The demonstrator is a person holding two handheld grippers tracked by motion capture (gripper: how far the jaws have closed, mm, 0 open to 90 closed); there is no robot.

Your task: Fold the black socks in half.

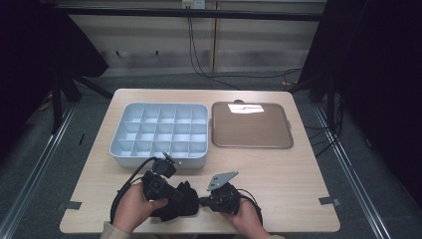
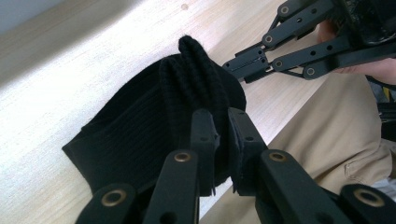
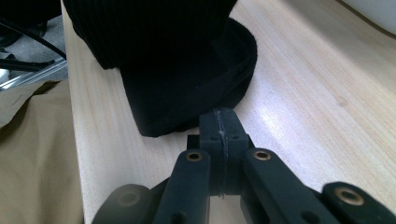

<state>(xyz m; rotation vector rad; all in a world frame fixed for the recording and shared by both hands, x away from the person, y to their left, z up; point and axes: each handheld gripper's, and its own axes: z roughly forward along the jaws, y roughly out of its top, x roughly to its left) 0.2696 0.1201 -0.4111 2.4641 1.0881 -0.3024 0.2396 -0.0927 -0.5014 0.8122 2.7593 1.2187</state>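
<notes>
- While lying at the desk's [image 1: 278, 169] 6 o'clock edge, the black knit cloth [image 1: 174, 201] is sitting betw. both tools.
- Left hand-held gripper [image 2: 219, 140] is pinching a raised fold of cloth, jaws nearly together w/ fabric betw. the pads.
- Right hand-held gripper [image 3: 219, 123] is resting fully closed, pads touching, nothing in them; tip just at the cloth's edge.
- Grey divided tray [image 1: 159, 132] is sitting at 11 o'clock, brown tray [image 1: 251, 127] at 1 o'clock, side by side.

Both hands rest low, the left gripper [image 1: 185, 195] pinched nearly closed, the right gripper [image 1: 203, 201] fully closed.
</notes>
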